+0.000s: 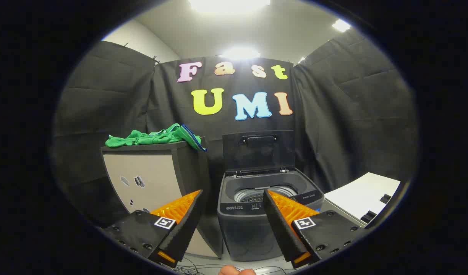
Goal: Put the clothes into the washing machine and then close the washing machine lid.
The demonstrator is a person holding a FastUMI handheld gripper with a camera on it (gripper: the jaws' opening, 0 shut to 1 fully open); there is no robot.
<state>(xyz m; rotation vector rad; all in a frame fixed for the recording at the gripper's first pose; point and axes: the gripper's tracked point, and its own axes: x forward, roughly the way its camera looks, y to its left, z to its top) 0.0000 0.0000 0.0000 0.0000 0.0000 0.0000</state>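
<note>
A heap of green clothes [153, 137] is seen on top of a pale-fronted cabinet [142, 179] at the left of the booth, with one blue-edged fold draped over the cabinet's near corner. Small dark marks are visible on the cabinet's front panel; what they are cannot be told. The gripper [232, 194] is held low in the foreground with its fingers spread wide and nothing gripped between them. The left finger is shown in front of the cabinet's lower right corner. Between and just beyond the fingers, a dark grey top-loading washing machine [253, 225] is pictured on the floor, touching or just beside the cabinet. Its lid [258, 151] is raised upright against the black cloth wall, a handle showing near its top edge, and the perforated drum [253, 195] is exposed below. Part of the machine's right rim is covered by the right finger. To the right, a white tabletop [361, 196] with dark fittings on its near edge is seen beside the machine. Loose cables [197, 267] are spread on the floor below the fingers, and a fingertip [237, 271] of the person is glimpsed beneath them.
</note>
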